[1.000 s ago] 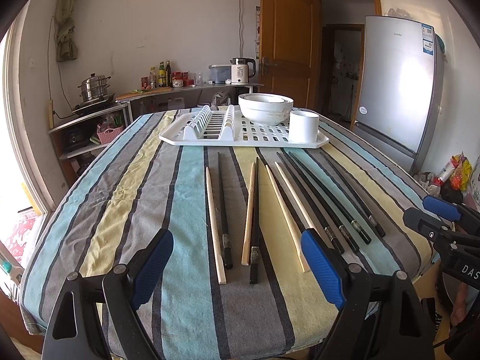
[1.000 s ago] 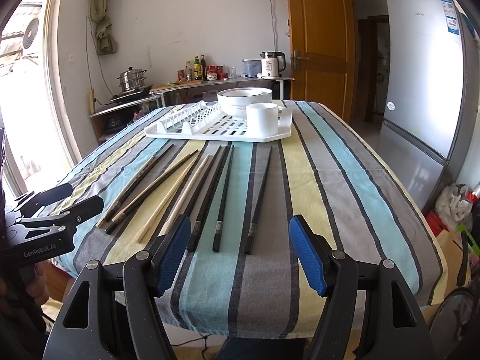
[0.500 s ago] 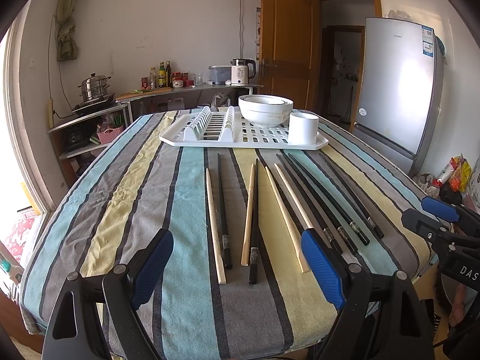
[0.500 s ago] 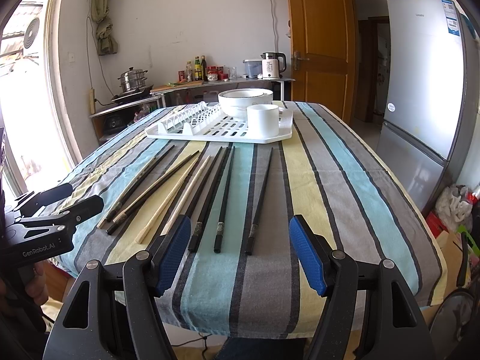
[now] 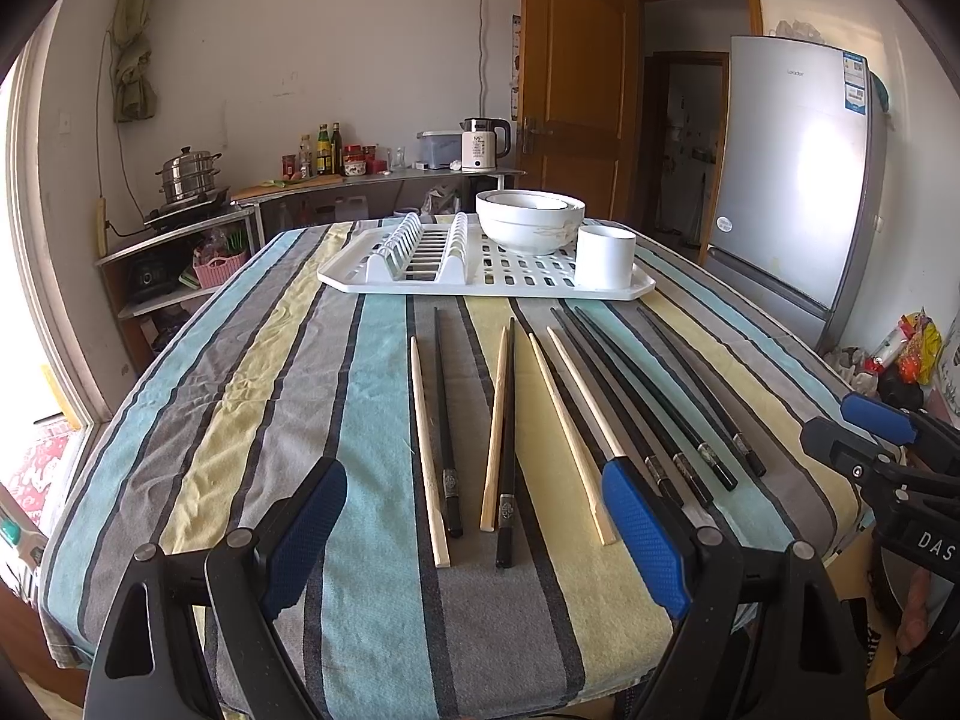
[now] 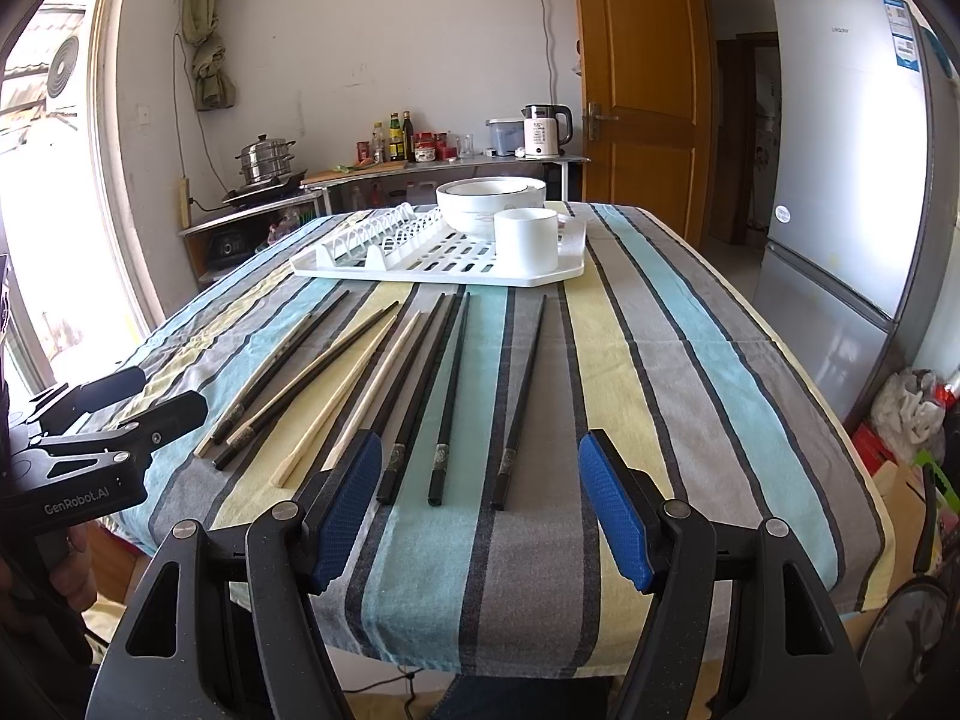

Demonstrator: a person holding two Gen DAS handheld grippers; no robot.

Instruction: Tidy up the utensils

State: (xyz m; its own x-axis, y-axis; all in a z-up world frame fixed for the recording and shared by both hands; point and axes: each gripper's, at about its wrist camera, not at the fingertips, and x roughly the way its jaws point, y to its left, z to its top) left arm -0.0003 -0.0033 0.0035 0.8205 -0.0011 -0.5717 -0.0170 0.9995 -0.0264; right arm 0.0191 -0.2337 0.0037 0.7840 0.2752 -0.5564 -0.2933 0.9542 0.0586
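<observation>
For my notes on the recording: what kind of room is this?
Most likely a home kitchen with a dining table: a refrigerator, an electric kettle on the counter, a steamer pot and a dish rack.

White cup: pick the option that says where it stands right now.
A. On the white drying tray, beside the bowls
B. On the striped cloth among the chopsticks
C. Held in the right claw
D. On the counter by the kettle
A: the white cup stands upright on the white drying tray, next to the stacked bowls, while both claws are open and empty and the chopsticks lie on the cloth.
</observation>
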